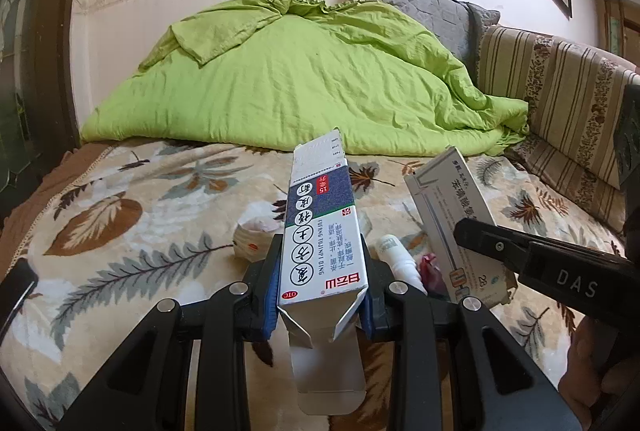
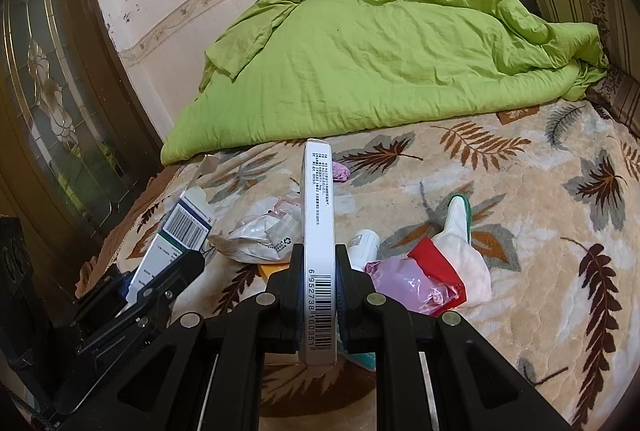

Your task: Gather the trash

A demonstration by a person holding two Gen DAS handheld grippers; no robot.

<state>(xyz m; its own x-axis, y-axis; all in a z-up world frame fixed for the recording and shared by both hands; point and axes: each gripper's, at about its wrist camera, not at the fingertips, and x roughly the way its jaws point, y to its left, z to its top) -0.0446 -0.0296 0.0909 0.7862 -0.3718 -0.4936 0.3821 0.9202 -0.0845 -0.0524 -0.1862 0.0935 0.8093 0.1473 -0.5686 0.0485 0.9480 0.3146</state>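
1. You are holding two empty medicine cartons at once. The blue-and-white carton (image 1: 320, 231) is sitting lengthwise in your left hand-held gripper (image 1: 320, 295), its near flap hanging open and its far end pointing toward the green quilt (image 1: 304, 79). The jaws are pinching it across its broad sides.
2. The flat white carton (image 2: 318, 231) is standing on edge in your right hand-held gripper (image 2: 318, 295), barcode edge facing up, with the jaws pressing in on its two wide faces. Both cartons are lifted clear of the bed.
3. More trash is lying on the leaf-patterned blanket (image 2: 520, 191) just beyond and below the cartons: a crumpled white plastic bag (image 2: 260, 235) to the left, a small white bottle (image 2: 366, 241), a pink bag (image 2: 404, 283) with a red wrapper (image 2: 432, 263) and a white cloth with a green edge (image 2: 460, 231) to the right, and a purple scrap (image 2: 340, 171) farther off.
4. You appear to be in the carry step, early in the collection, with most of the pile untouched.
5. No bin or bag for the trash is showing in either view, so the next move probably calls for swinging both cartons toward wherever it stands. Watch the loose flap on the left carton, since it may catch as you are releasing.
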